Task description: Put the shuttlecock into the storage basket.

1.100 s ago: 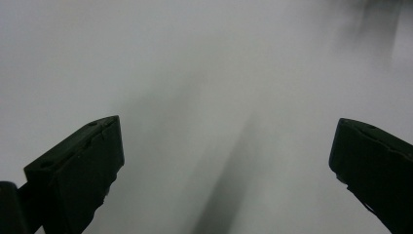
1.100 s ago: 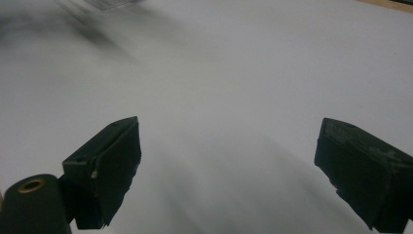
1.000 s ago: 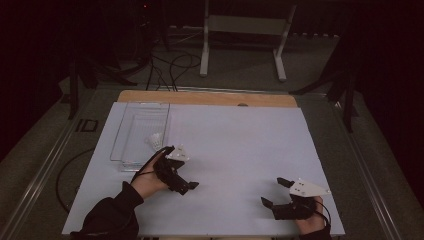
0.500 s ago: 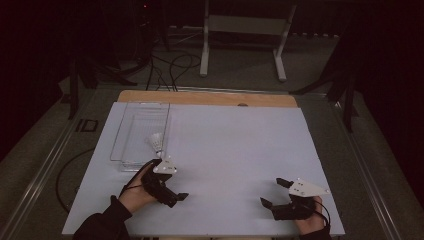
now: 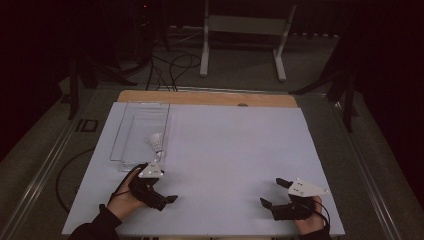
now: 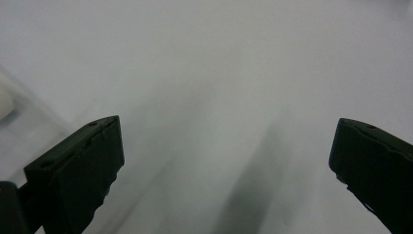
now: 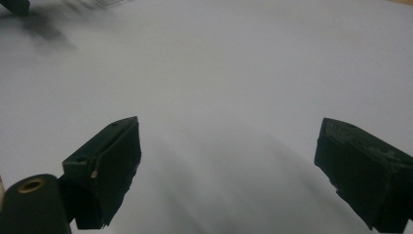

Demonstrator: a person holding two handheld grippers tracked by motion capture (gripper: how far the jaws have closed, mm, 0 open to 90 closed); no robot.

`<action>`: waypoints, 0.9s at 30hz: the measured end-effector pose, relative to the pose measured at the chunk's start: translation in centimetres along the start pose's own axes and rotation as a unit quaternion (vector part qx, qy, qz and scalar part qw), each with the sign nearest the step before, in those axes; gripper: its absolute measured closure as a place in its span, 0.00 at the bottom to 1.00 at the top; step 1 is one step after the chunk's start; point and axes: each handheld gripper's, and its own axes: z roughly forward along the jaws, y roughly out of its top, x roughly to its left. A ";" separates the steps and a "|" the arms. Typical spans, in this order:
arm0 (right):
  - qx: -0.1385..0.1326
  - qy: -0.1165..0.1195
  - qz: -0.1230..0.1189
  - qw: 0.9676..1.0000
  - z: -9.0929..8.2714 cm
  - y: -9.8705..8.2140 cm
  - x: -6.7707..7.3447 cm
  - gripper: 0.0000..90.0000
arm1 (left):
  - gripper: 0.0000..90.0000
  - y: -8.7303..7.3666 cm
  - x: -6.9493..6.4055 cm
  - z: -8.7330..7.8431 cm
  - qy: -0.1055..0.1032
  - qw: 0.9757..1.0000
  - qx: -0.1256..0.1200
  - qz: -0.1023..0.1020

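Observation:
A white shuttlecock (image 5: 157, 142) lies in the near end of a clear plastic tray (image 5: 131, 135) at the table's left. My left gripper (image 5: 162, 195) hovers over the white tabletop (image 5: 235, 150) just in front of the tray, open and holding nothing. In the left gripper view its jaws (image 6: 226, 146) stand wide apart over bare table, with the tray's corner (image 6: 29, 122) blurred at the left. My right gripper (image 5: 271, 192) rests near the front right edge, open and holding nothing. The right gripper view shows its spread jaws (image 7: 229, 151) over bare table.
A wooden strip (image 5: 207, 97) runs along the table's far edge. Beyond it, a white metal stand (image 5: 242, 37) and cables (image 5: 170, 62) are on the dark floor. The left gripper's dark jaw (image 7: 14, 6) appears at the top left of the right gripper view.
My left gripper has drawn back from the tray toward the near edge and slightly left, still open. The shuttlecock stays in the tray. The right gripper has not moved.

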 end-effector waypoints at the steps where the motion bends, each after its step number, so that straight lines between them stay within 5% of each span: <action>1: 0.000 0.001 0.000 1.000 0.0 0.0 0.0 0.11 | 0.00 -0.1 0.1 -0.1 0.001 1.000 0.000 -0.001; 12: 0.000 0.000 0.001 1.000 -0.1 0.0 0.0 0.11 | 0.00 -1.5 0.2 -0.7 0.033 0.999 -0.011 -0.016; 27: 0.002 0.001 0.001 1.000 0.0 0.0 0.0 0.11 | 0.00 -3.3 0.9 -1.2 0.039 0.998 -0.029 -0.037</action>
